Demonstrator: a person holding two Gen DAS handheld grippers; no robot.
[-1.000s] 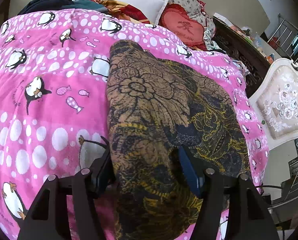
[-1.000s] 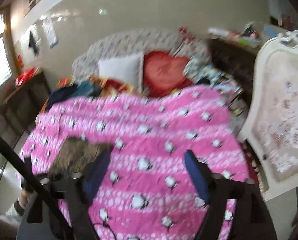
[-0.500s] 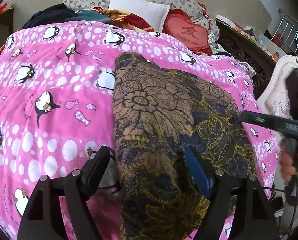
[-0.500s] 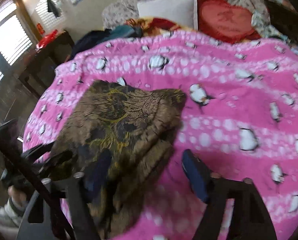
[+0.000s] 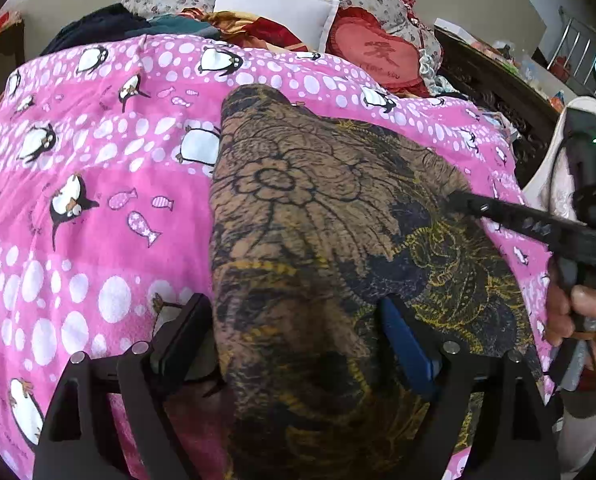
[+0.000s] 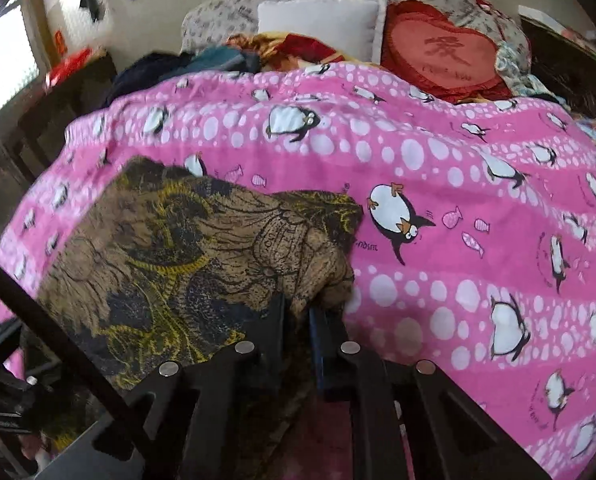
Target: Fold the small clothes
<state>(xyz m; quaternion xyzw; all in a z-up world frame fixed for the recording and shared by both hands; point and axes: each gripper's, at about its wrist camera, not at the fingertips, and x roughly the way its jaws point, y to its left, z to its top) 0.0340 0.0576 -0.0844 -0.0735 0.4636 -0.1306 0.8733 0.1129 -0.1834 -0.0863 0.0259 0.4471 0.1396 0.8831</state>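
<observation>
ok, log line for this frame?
phase: grasp | right gripper: shut on brown patterned garment edge | left gripper: open, straddling garment | surface: pink penguin blanket

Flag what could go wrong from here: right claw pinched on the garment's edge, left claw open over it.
1. The right claw is shut on only a small bunched bit of the brown patterned garment; lifting may let it slip out.
2. The left claw is open and straddles the cloth ungripped, so a one-sided pull could skew the fold.
3. The garment lies on a soft pink penguin blanket; a low pinch might catch blanket too.
</observation>
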